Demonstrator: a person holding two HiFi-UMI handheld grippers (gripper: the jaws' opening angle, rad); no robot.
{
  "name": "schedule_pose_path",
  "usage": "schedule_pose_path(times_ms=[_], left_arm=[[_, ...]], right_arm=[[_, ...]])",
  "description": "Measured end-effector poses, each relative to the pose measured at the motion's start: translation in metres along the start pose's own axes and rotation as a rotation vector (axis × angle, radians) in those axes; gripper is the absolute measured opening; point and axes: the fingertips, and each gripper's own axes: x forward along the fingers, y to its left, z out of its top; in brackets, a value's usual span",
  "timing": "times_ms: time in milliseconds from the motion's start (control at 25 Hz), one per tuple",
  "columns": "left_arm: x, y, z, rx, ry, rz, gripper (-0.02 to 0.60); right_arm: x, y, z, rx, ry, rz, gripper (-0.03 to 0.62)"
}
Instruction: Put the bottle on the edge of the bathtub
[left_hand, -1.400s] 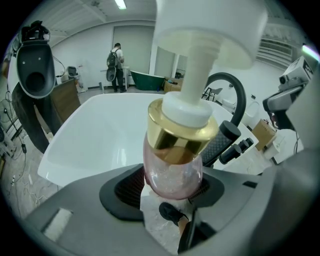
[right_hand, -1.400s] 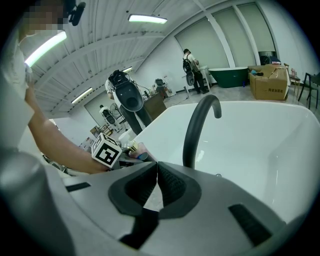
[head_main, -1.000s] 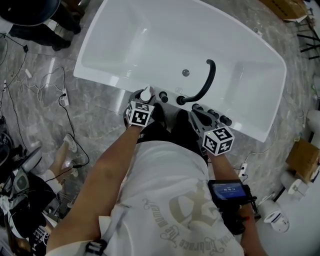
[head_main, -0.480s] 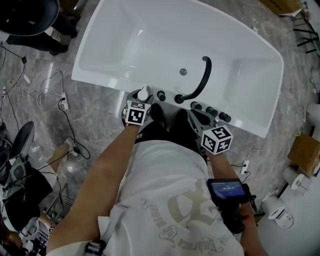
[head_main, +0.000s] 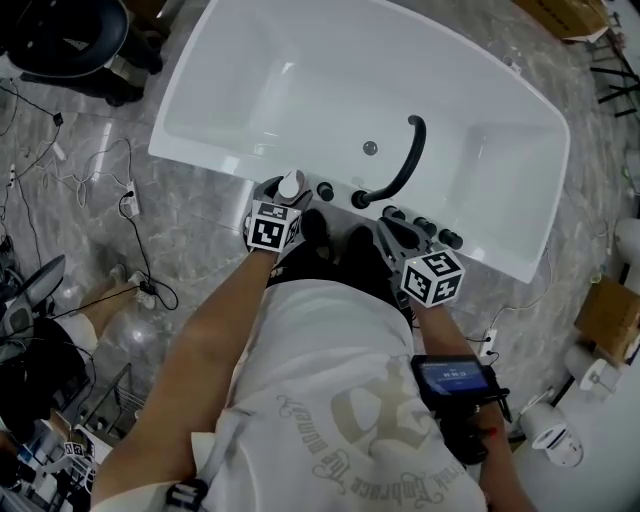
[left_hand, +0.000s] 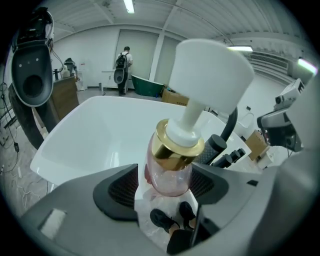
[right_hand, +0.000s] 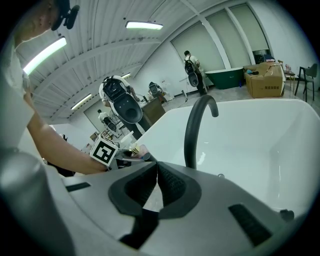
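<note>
1 bathtub (head_main: 250, 90), 1 bottle (left_hand: 172, 160), 1 spout (head_main: 408, 160), seemingly 4 knobs (head_main: 325, 190), 2 grippers: left gripper (left_hand: 165, 190), right gripper (right_hand: 157, 185).

I'm seeing a white T-shirt (head_main: 330, 330) with a beige print, plus black shoes (left_hand: 161, 219). The left gripper (left_hand: 165, 176) and right gripper (right_hand: 155, 184) are grey, with black ribbed pads (right_hand: 172, 186) and checkered cubes (head_main: 272, 228).
</note>
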Motion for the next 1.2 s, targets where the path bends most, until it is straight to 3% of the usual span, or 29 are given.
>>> schedule_pose_path(times_ms=[800, 1000, 1200], left_arm=[[-0.07, -0.013, -0.004, -0.089, -0.097, 0.07, 0.3], [-0.091, -0.013, -0.012, -0.12, -0.121, 0.109, 0.256], [-0.117, -0.015, -0.018, -0.165, -0.177, 0.117, 0.166]], right_arm=[[0.005, 0.02, 0.013, -0.114, 0.017, 0.158, 0.006], [0.008, 0.031, 0.016, -0.153, 0.029, 0.193, 0.006], [0.015, 0.045, 0.019, -0.196, 0.028, 0.224, 0.006]])
